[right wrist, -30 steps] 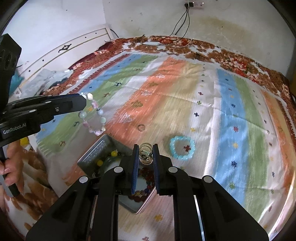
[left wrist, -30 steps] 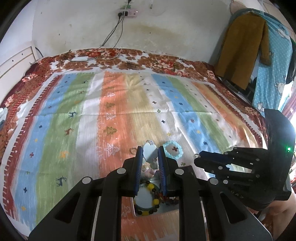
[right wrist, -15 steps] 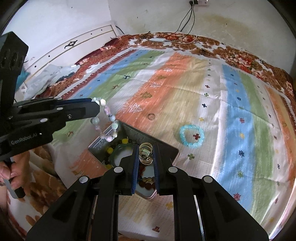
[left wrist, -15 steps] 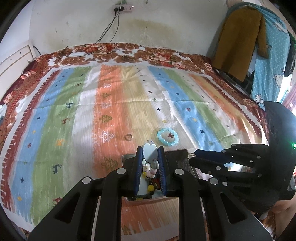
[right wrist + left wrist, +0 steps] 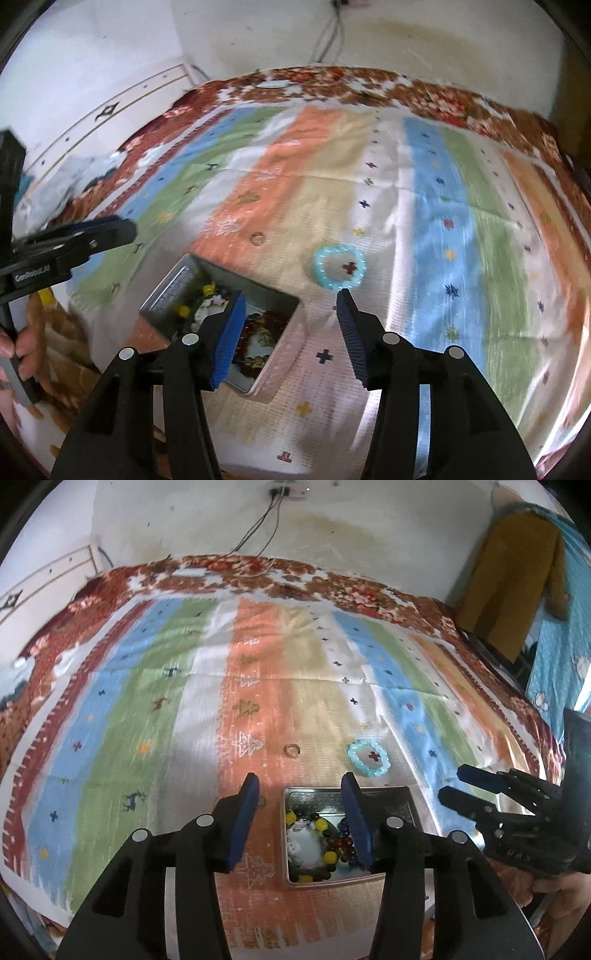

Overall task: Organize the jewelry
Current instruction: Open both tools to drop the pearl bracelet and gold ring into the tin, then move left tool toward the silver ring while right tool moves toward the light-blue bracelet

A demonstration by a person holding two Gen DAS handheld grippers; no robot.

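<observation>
While both grippers are hanging over the metal tin (image 5: pixel 402 797), I'm reading the left gripper (image 5: pixel 301 786) as spread and its jaws as opening, nothing between the pads, only the tin's contents showing through the gap. Same for the right gripper (image 5: pixel 290 301): jaws opening, nothing pinched, tin corner under its left finger.

Tin is sitting on the striped bedspread (image 5: pixel 147 701), lid off, already holding beaded bracelets (image 5: pixel 317 840) in yellow, dark and pale beads. Exact pieces are blurring together, can't separate them.

Two things are lying loose outside the tin. The light blue bead bracelet (image 5: pixel 339 267) is lying flat on the cloth just beyond the tin's far right corner. In the right wrist view it's sitting directly past the right gripper's right fingertip, near it, slightly right of the gripper's midline. In the left wrist view the same blue bracelet (image 5: pixel 368 757) is up and right of the left gripper's right finger, tin rim between them. So I'm judging the right gripper nearer and better lined up. It's a closed ring, no real long axis, so any jaw angle across one side of the loop should work.

The small ring (image 5: pixel 291 750) is lying flat beyond the tin's far left corner, almost straight ahead between the left gripper's fingers, so the left hand is looking nearer to that one. It's thin and flat, likely fiddly to pinch.
</observation>
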